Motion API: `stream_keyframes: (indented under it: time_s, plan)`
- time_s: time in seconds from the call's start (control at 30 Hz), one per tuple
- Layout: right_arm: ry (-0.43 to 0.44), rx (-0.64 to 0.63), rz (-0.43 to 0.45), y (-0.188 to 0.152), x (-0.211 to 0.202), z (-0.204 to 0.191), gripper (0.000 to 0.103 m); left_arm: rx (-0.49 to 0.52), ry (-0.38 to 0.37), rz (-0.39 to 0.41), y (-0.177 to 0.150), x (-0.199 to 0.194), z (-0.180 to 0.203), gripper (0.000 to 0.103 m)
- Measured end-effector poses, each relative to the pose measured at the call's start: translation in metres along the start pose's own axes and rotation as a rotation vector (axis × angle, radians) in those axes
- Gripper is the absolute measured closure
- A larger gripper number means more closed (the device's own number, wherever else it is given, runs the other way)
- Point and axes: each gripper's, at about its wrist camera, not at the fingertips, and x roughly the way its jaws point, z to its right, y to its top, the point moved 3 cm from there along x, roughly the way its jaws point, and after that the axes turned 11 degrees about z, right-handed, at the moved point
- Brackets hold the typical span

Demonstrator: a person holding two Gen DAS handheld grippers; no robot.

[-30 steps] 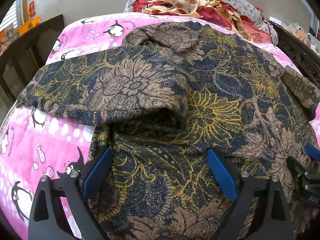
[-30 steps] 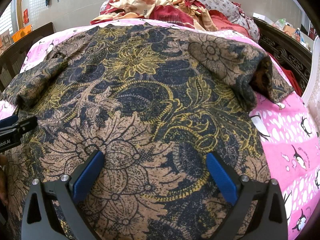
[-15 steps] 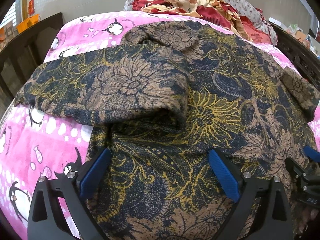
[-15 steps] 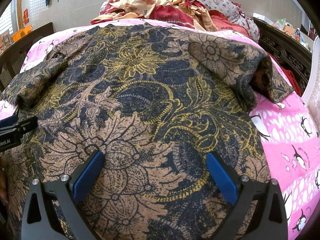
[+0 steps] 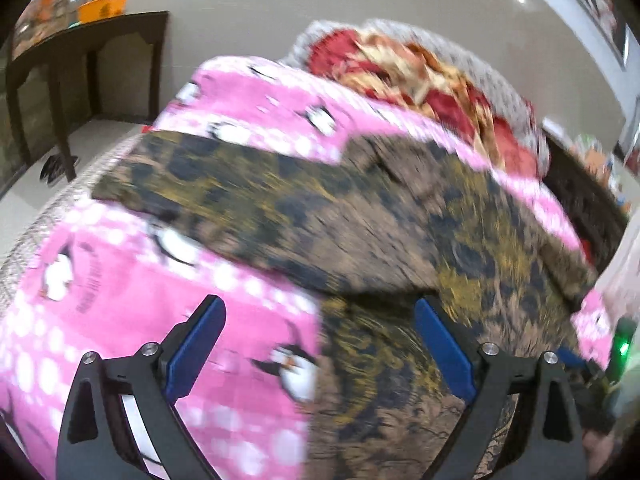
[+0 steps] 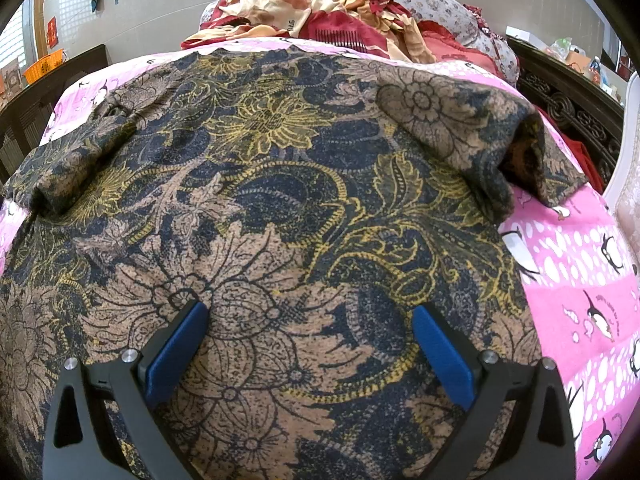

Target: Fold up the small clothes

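In the blurry left wrist view, the left gripper [image 5: 318,340] is wide open and holds nothing; it sits over the left edge of the shirt [image 5: 420,248], which lies on the pink sheet [image 5: 132,304], one sleeve [image 5: 224,184] reaching toward the sheet's left edge. In the right wrist view, the right gripper [image 6: 310,340] is wide open too, holding nothing, above the shirt [image 6: 280,184] spread flat across the sheet [image 6: 580,264], with a heap of red cloth [image 6: 320,12] at the far edge.

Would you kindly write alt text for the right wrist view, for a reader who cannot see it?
A dark floral shirt lies spread flat on a pink penguin-print bedsheet, filling most of the view, with the open right gripper hovering over its near end. The sleeve on the right is folded inward. Crumpled red and cream cloth is heaped at the bed's far end.
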Motion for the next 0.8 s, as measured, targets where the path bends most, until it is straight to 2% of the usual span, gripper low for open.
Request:
stream_keyframes:
  time_s: [0.2,0.27,0.33,0.4,0.6,0.7,0.8]
  plan:
    - [0.0,0.0,0.0,0.0,0.0,0.0,0.0,-0.165,-0.043,0.01,0.008,-0.005,-0.053,0.023]
    - [0.0,0.0,0.0,0.0,0.0,0.0,0.0,-0.204,-0.088,0.033,0.004,-0.006,-0.062,0.023]
    - [-0.001,-0.001,0.0,0.0,0.0,0.0,0.0,-0.228,-0.094,0.047,0.001,-0.006,-0.072,0.023]
    - [0.0,0.0,0.0,0.0,0.0,0.0,0.0,-0.303,-0.116,0.061,-0.001,-0.004,-0.086,0.023]
    - [0.0,0.0,0.001,0.0,0.0,0.0,0.0,-0.441,-0.161,0.145,0.021,0.005,-0.116,0.024]
    - [-0.001,0.0,0.001,0.0,0.0,0.0,0.0,-0.55,-0.163,0.149,0.033,0.024,-0.137,0.024]
    - [0.0,0.0,0.001,0.0,0.0,-0.001,0.0,-0.653,-0.12,0.141,0.042,0.043,-0.158,0.025]
